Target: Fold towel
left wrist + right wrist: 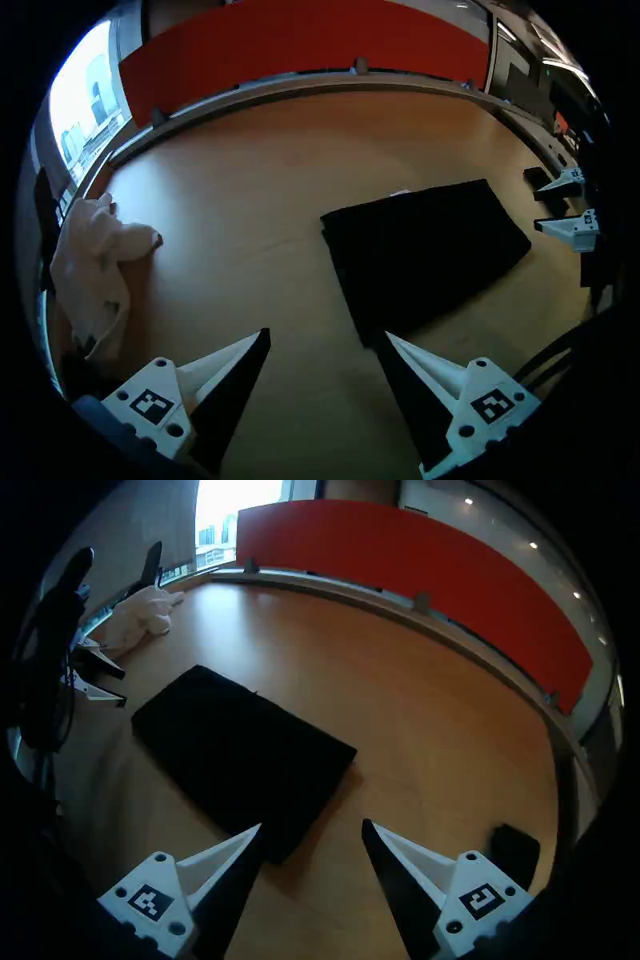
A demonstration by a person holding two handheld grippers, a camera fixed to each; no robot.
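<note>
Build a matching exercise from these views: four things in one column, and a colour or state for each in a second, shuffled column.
Things:
1. towel
2. cloth
3. panel
4. table

Colour or state:
A. red, standing along the table's far edge
B. wood-brown
C. black, lying flat
D. white, crumpled in a heap

Pairs: 1-C, 2-D, 3-A, 4-B

Wide bare wood on the table (240,184) between the black towel (424,248) and the far edge, open to pass over. Closed off along that far edge by the red partition (304,40). At the far left corner, blocked by a white cloth heap (92,256). Toward the right edge, a small black object (516,852) near the right gripper (312,828). Bare wood beyond the towel's right side too.
</note>
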